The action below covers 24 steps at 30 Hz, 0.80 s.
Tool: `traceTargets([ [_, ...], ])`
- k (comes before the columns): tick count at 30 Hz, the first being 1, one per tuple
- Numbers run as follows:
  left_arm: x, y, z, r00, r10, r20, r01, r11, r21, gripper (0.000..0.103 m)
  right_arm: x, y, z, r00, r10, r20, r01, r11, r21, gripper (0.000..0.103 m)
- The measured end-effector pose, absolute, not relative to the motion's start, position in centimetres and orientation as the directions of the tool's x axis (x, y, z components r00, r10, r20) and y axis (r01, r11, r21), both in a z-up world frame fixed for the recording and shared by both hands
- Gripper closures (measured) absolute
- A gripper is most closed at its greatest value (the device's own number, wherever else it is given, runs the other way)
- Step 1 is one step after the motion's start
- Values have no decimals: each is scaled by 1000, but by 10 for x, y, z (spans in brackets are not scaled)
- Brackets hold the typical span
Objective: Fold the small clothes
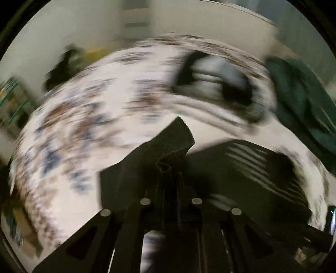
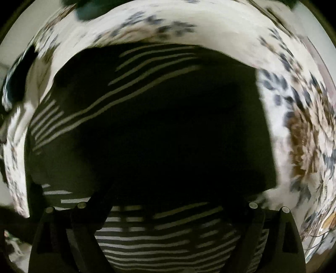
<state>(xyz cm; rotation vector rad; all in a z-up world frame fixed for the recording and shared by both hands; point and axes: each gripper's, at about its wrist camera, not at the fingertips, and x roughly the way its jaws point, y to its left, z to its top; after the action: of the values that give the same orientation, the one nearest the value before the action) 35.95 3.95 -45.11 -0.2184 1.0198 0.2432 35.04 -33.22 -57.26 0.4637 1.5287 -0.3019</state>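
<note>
A black garment with thin white stripes lies on a white flowered bedspread. My left gripper is shut on a corner of this garment and lifts it; the cloth bunches up between the fingers. In the right wrist view the same garment fills most of the frame. My right gripper is just above it with its fingers spread wide apart, dark against the dark cloth. Both views are blurred by motion.
A folded black, white and grey garment lies further back on the bedspread. A dark green cloth lies at the right. The flowered bedspread surrounds the striped garment. A pale wall stands behind.
</note>
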Motion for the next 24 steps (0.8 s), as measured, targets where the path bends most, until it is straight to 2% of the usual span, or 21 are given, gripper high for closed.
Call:
traceTargets([
  [6,399,-156,-472,467,-111,-877,6,992,-123,97,325,-428,-568,60,155,-986,563,810,161,10],
  [10,398,-260,-489,407,-205,-890,142,977,-160,97,313,-477,-567,72,173,-982,595,783,181,10],
  [15,388,-341,-500,348,-256,-902,255,952,-172,94,299,-527,-568,69,184,-981,612,769,187,10],
  [20,386,-352,-508,339,-183,-923,242,965,-103,92,283,-547,-552,104,247,-964,592,763,259,10],
  [22,387,-332,-501,381,-161,-911,193,977,-92,84,281,-551,-543,129,284,-950,575,760,305,10],
  [23,388,-318,-495,409,-151,-900,162,983,-91,75,282,-551,-537,151,320,-935,559,753,348,10],
  [24,389,-296,-486,449,-134,-883,121,989,-88,57,283,-547,-532,170,348,-922,547,745,382,10],
])
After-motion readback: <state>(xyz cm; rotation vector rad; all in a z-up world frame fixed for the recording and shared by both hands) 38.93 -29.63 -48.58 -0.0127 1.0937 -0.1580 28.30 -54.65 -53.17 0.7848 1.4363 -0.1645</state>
